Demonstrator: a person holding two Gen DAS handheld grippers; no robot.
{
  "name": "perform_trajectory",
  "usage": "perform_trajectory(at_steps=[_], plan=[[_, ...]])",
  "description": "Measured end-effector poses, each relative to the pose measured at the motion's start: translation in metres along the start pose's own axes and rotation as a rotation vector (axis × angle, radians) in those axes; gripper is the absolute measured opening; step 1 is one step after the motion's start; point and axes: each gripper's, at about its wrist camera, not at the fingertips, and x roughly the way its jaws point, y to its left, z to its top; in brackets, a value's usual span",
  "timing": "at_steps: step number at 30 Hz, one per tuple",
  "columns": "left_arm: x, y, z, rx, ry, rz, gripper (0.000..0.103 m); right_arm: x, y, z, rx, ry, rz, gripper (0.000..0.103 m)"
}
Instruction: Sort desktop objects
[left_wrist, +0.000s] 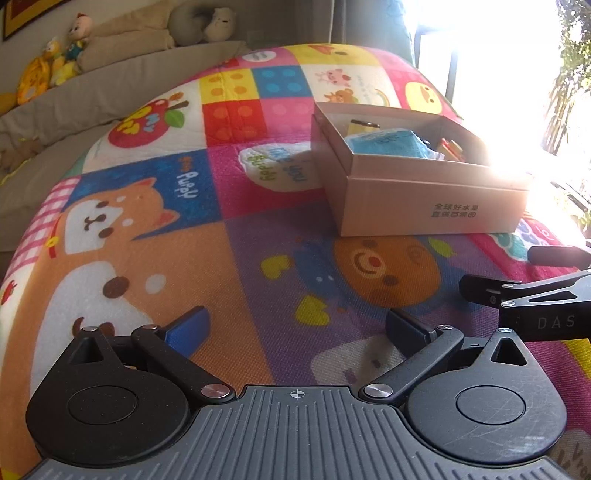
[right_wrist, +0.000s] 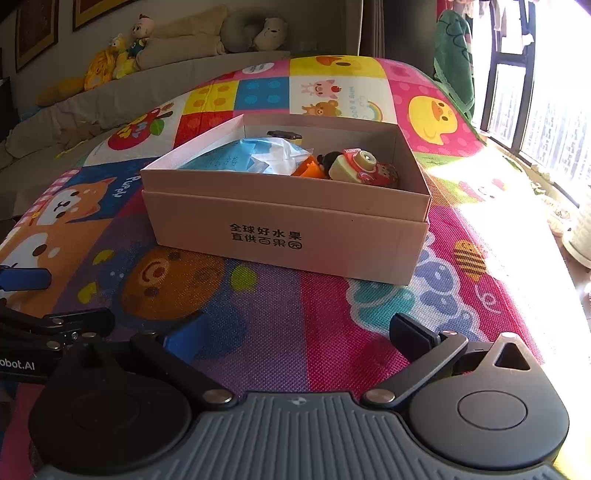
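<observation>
We see both grippers low over the colourful play mat (right_wrist: 280, 295), neither holding anything. The left gripper (left_wrist: 297, 328) has its jaws spread wide, with only mat between the fingers; the right gripper (right_wrist: 295, 338) is likewise wide apart and empty. In the left wrist view the right gripper pokes in at the right edge, just beside ours; in the right wrist view the left gripper shows at the left edge. The cardboard box (right_wrist: 288, 229) sits on the mat ahead of both grippers, well apart from the fingers, open on top, printed text on its near wall. Inside the box we make out a blue plastic packet (right_wrist: 255, 157) on the left, an orange piece (right_wrist: 308, 170) in the middle, a small toy camera (right_wrist: 358, 166) on the right, and a dark-topped yellow item (right_wrist: 286, 136) at the back wall. In the left wrist view glare washes out the box's right part. Plush toys (right_wrist: 118, 59) line the grey sofa (right_wrist: 110, 92) behind the mat.
</observation>
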Motion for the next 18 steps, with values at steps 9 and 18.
perform_trajectory(at_steps=[9,18], plan=[[0.0001,0.0002,-0.0002,-0.007,-0.001,-0.006,0.103,-0.0001,-0.0005,0.0000,-0.001,-0.001,-0.001,0.103],[-0.0006,0.0021,-0.0008,-0.006,-0.002,-0.007,0.103,0.0004,-0.0001,0.0001,-0.001,-0.001,-0.001,0.103]])
